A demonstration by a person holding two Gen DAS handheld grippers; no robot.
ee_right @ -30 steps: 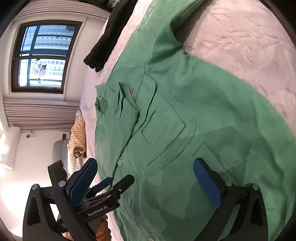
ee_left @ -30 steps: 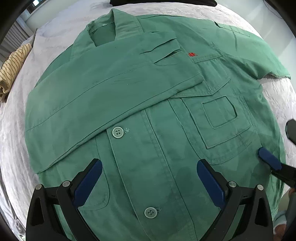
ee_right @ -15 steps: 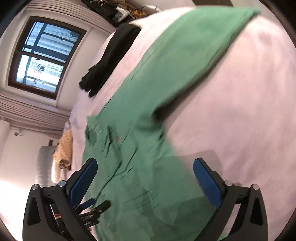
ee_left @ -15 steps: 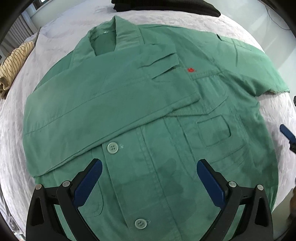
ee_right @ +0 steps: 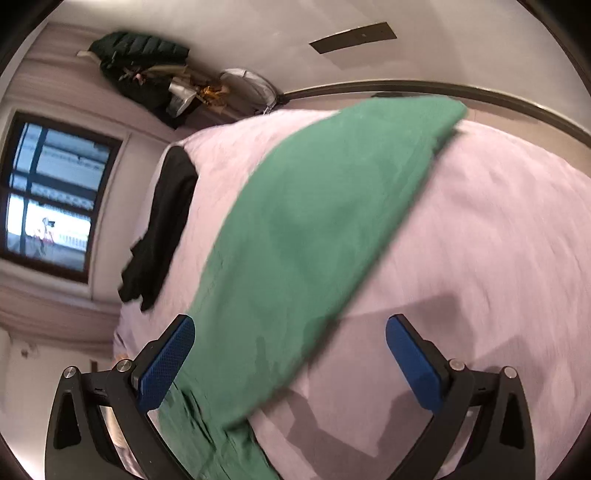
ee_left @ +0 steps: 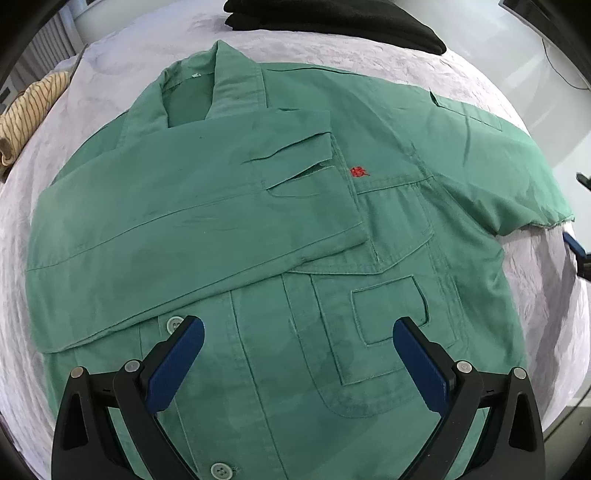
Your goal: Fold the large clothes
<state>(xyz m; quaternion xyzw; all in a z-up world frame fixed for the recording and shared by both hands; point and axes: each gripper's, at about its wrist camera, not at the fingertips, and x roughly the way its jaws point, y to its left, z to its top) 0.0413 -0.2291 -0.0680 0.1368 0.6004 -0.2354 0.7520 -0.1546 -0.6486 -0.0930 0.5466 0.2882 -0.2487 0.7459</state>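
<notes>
The green button-front work shirt (ee_left: 295, 229) is laid face up on the pale quilted bed cover (ee_left: 535, 295), its collar pointing away from the left wrist camera. One sleeve (ee_left: 184, 221) is already folded across the chest, ending beside the small red emblem (ee_left: 359, 171); the other sleeve (ee_right: 332, 221) lies stretched out over the cover toward the far edge of the bed. Within the last second the right gripper (ee_right: 284, 365) has been swung off the shirt front and is now aimed along this unfolded sleeve, jaws apart and empty, the view blurred by motion. The left gripper (ee_left: 297, 363) has been drawn back slightly and is held over the placket, also spread wide with nothing in it. The second sleeve fold is judged to be the step in hand. A black garment (ee_left: 332, 18) and a striped cloth (ee_left: 26, 110) lie beyond the shirt
</notes>
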